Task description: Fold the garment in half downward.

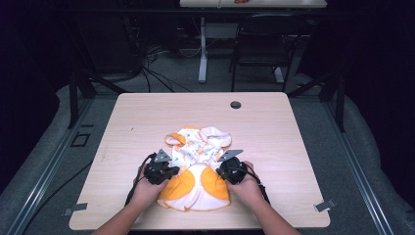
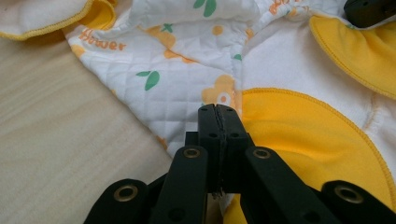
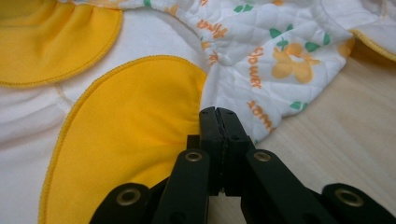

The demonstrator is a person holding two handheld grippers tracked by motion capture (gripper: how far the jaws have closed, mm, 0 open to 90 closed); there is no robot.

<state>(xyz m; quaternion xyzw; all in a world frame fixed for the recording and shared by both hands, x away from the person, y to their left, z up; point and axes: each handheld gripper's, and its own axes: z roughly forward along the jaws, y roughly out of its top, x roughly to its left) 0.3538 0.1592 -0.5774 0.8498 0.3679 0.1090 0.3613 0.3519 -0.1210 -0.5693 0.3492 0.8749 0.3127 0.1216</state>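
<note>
A small quilted white garment with orange flower print and round yellow patches lies flat on the table's near half. My left gripper rests at its left side and my right gripper at its right side, and the two point toward each other. Seen from the left gripper view, the left gripper has its jaws pressed together, tips over the garment where print meets a yellow patch. The right gripper is likewise shut, low over the garment near its edge. I see no cloth pinched in either.
The wooden table has a round cable hole at its far edge. Metal clips sit at the front corners. A chair and another table's leg stand behind on the floor. The right gripper's tip shows at the top right of the left gripper view.
</note>
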